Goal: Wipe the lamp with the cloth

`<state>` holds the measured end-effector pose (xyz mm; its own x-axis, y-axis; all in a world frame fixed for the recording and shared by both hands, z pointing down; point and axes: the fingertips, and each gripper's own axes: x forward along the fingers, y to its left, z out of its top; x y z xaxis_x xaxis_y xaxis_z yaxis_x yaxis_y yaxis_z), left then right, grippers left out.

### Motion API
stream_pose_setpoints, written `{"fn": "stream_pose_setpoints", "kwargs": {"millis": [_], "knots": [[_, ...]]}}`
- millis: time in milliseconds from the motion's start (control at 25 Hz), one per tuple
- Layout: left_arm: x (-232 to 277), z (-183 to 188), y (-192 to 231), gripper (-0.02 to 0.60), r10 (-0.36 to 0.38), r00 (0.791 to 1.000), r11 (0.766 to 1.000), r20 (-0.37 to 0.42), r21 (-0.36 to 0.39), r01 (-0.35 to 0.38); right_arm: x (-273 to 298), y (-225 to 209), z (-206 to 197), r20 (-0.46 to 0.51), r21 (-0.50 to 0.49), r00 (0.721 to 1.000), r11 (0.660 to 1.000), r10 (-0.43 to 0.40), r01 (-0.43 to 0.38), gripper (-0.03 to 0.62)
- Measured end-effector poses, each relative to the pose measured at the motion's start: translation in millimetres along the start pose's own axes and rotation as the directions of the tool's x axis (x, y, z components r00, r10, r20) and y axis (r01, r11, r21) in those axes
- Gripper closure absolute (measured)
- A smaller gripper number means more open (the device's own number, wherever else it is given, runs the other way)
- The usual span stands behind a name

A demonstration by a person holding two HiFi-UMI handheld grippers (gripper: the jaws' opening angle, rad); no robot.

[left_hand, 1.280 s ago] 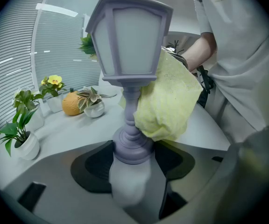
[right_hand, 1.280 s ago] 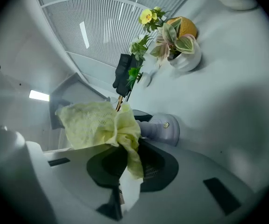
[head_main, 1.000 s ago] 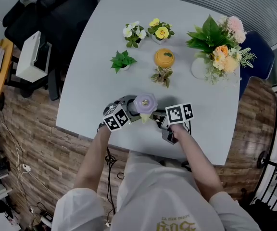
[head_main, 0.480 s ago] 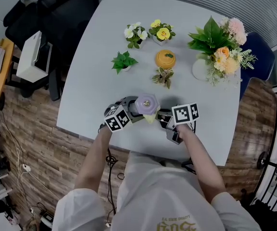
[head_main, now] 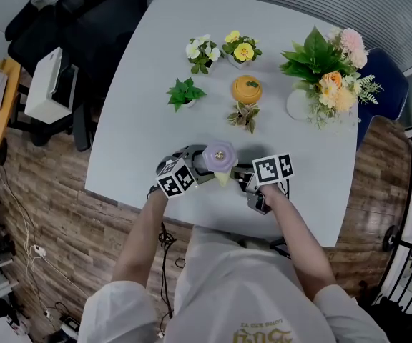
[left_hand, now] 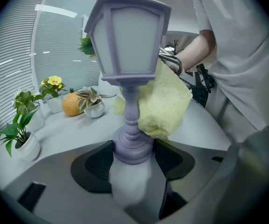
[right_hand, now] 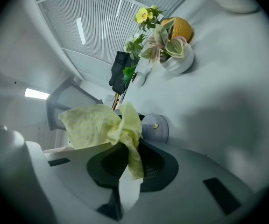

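A pale purple lantern-shaped lamp (head_main: 218,156) stands upright near the table's front edge. My left gripper (head_main: 203,168) is shut on its round base (left_hand: 131,146), and the lantern head (left_hand: 127,36) rises straight ahead in the left gripper view. My right gripper (head_main: 238,179) is shut on a crumpled yellow cloth (right_hand: 107,125). The cloth (left_hand: 165,101) presses against the lamp's post from the far side, just above the base. In the right gripper view a round purple part of the lamp (right_hand: 154,127) shows right behind the cloth.
Farther back on the white table (head_main: 134,120) stand a green potted plant (head_main: 184,91), two small flower pots (head_main: 201,50), an orange pumpkin-shaped ornament (head_main: 246,88), a small variegated plant (head_main: 243,114) and a bouquet in a white vase (head_main: 324,70). A black chair (head_main: 84,20) is at the left.
The right gripper with the cloth shifted a little to the right, then edged back toward the lamp. The left gripper and lamp barely moved.
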<state>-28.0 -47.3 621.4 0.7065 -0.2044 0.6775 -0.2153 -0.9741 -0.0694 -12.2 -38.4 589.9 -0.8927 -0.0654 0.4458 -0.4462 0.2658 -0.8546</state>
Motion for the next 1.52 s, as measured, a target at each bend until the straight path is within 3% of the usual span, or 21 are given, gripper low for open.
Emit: {"fn": "stream_pose_setpoints", "kwargs": {"millis": [200, 400, 800, 1040, 1320, 1520], "knots": [[0, -1, -1, 0.304, -0.001, 1.0, 1.0, -0.001, -0.002, 0.001, -16, 19, 9, 0.069, 0.017, 0.996, 0.998, 0.063, -0.065, 0.539], [-1, 0, -1, 0.304, 0.0, 1.0, 1.0, -0.001, -0.001, 0.0, -21, 22, 11, 0.082, 0.013, 0.994, 0.998, 0.065, -0.066, 0.539], [0, 0, -1, 0.304, -0.004, 1.0, 1.0, -0.001, -0.004, 0.004, -5, -13, 8, -0.01, -0.016, 0.998, 0.998, -0.068, 0.068, 0.539], [0, 0, 0, 0.304, -0.003, 1.0, 1.0, -0.002, -0.003, 0.003, -4, -16, 8, 0.006, -0.023, 0.997, 0.996, -0.083, 0.083, 0.539], [1, -1, 0, 0.304, -0.005, 1.0, 1.0, -0.004, -0.004, 0.005, -23, 12, 26, 0.124, -0.043, 0.992, 0.999, -0.014, 0.019, 0.539], [-1, 0, -1, 0.304, -0.004, 1.0, 1.0, -0.005, -0.004, 0.004, -30, 17, 33, 0.162, -0.085, 0.987, 0.996, -0.017, 0.031, 0.54]]}}
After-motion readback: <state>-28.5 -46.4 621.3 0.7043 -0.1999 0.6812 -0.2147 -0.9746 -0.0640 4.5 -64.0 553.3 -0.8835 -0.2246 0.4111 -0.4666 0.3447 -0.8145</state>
